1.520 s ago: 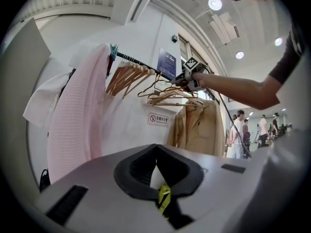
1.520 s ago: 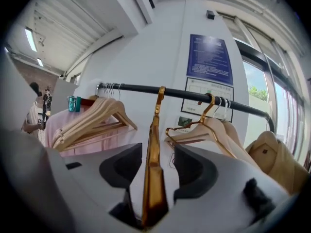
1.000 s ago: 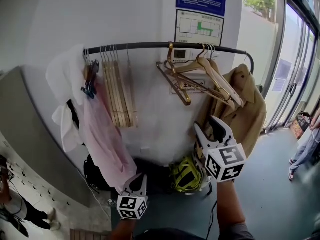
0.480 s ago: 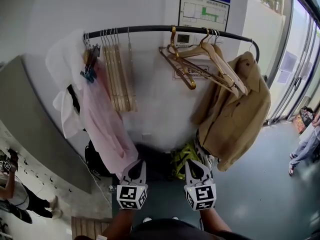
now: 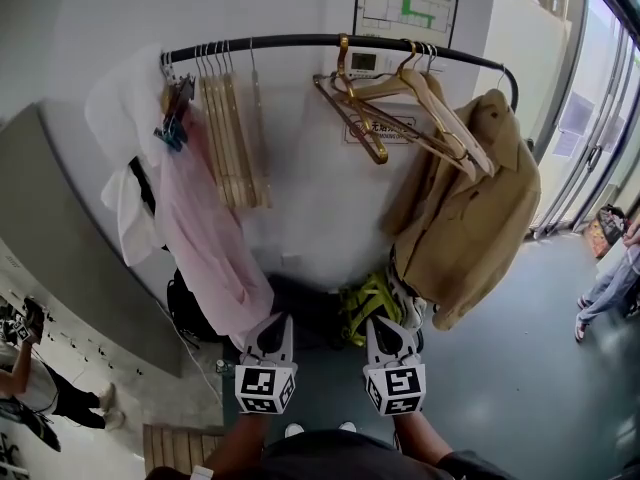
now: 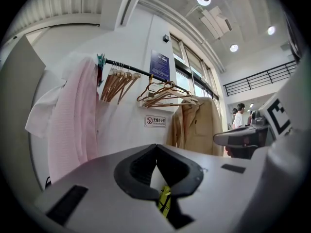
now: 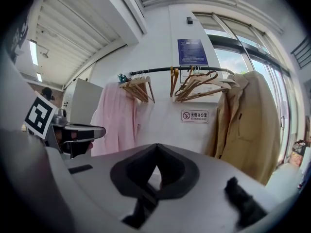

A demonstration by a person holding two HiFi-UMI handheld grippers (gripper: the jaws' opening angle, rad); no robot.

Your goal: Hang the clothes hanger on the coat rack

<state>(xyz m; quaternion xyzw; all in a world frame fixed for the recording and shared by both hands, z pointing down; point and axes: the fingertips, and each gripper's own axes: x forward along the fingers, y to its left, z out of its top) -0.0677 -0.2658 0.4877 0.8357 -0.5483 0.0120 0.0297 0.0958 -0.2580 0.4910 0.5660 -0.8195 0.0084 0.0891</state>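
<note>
White wall behind the black coat rack (image 5: 290, 41)
Pale wooden clothes hanger (image 5: 350, 119) with brass hook hangs tilted mid-rail; left gripper (image 5: 271, 324) and right gripper (image 5: 384, 325) low down, jaws together, empty

Two grippers (image 5: 272, 322) (image 5: 384, 322), one rack (image 5: 290, 41), one tan coat (image 5: 470, 208)

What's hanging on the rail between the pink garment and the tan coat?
Head view: a tight bunch of wooden hangers beside the pink garment, a splayed cluster of hangers by the tan coat.
</note>
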